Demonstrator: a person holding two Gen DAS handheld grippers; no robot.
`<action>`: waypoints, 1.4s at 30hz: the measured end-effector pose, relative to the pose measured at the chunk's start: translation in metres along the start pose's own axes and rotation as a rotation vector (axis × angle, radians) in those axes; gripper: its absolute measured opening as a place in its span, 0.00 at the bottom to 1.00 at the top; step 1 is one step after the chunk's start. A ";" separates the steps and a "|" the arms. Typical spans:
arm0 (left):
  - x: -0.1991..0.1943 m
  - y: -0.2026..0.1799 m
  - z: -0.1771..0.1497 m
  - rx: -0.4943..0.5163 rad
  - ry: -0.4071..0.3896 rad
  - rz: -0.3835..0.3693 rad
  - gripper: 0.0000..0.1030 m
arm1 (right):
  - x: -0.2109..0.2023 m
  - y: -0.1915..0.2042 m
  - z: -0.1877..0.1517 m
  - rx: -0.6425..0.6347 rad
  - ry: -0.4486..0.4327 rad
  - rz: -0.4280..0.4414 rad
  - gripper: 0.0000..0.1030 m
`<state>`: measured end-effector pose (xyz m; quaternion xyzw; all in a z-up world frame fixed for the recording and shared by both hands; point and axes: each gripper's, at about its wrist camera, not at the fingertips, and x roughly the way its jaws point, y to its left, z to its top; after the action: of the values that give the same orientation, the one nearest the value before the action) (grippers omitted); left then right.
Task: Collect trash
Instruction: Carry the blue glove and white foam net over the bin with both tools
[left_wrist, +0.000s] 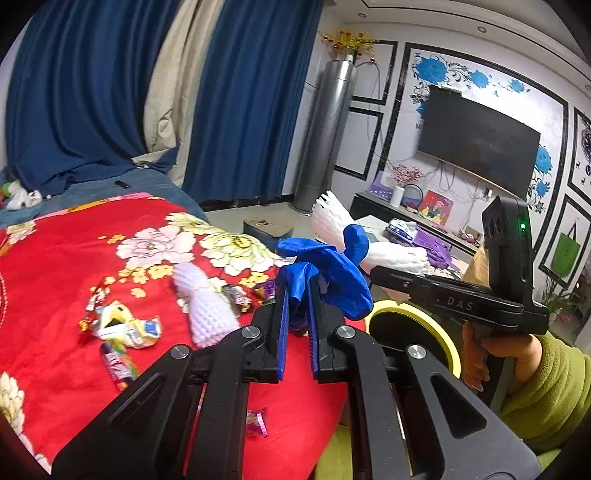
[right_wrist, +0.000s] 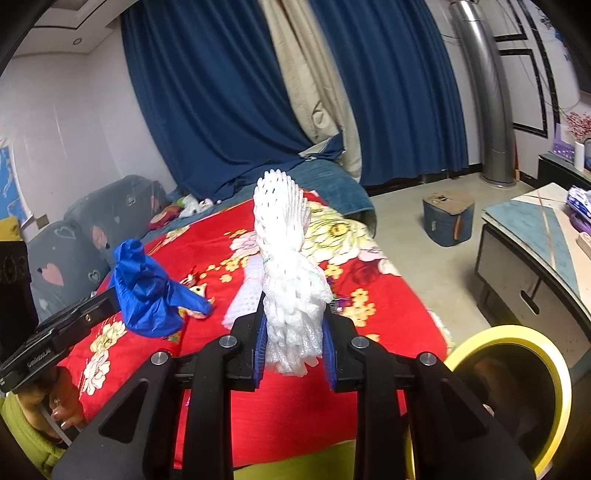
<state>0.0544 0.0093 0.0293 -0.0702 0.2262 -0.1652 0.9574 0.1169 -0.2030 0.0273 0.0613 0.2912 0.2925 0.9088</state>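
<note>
My left gripper (left_wrist: 297, 291) is shut on a crumpled blue glove (left_wrist: 332, 269), held above the red floral blanket (left_wrist: 55, 258); the glove also shows in the right wrist view (right_wrist: 147, 291). My right gripper (right_wrist: 293, 317) is shut on a white foam fruit net (right_wrist: 284, 258), also seen in the left wrist view (left_wrist: 391, 254). A yellow-rimmed trash bin (right_wrist: 517, 387) stands at the bed's edge, low right of both grippers (left_wrist: 413, 332). On the blanket lie another white foam net (left_wrist: 207, 306), a crumpled carton (left_wrist: 125, 325) and candy wrappers (left_wrist: 118, 365).
A low cabinet (right_wrist: 535, 266) stands right of the bed. A blue box (right_wrist: 447, 218) sits on the floor. Blue curtains (right_wrist: 221, 92), a silver standing air conditioner (left_wrist: 328, 136) and a wall TV (left_wrist: 476, 140) are behind. Cushions (right_wrist: 92, 229) lie at the bed's left.
</note>
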 end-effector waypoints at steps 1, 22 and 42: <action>0.003 -0.002 0.000 0.004 0.003 -0.005 0.05 | -0.002 -0.003 0.000 0.006 -0.004 -0.007 0.23; 0.055 -0.065 -0.008 0.090 0.079 -0.109 0.05 | -0.043 -0.080 -0.023 0.150 -0.051 -0.152 0.23; 0.099 -0.109 -0.032 0.127 0.182 -0.195 0.05 | -0.063 -0.126 -0.053 0.190 -0.036 -0.300 0.23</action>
<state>0.0924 -0.1291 -0.0175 -0.0160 0.2934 -0.2771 0.9148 0.1077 -0.3452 -0.0210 0.1080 0.3073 0.1237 0.9373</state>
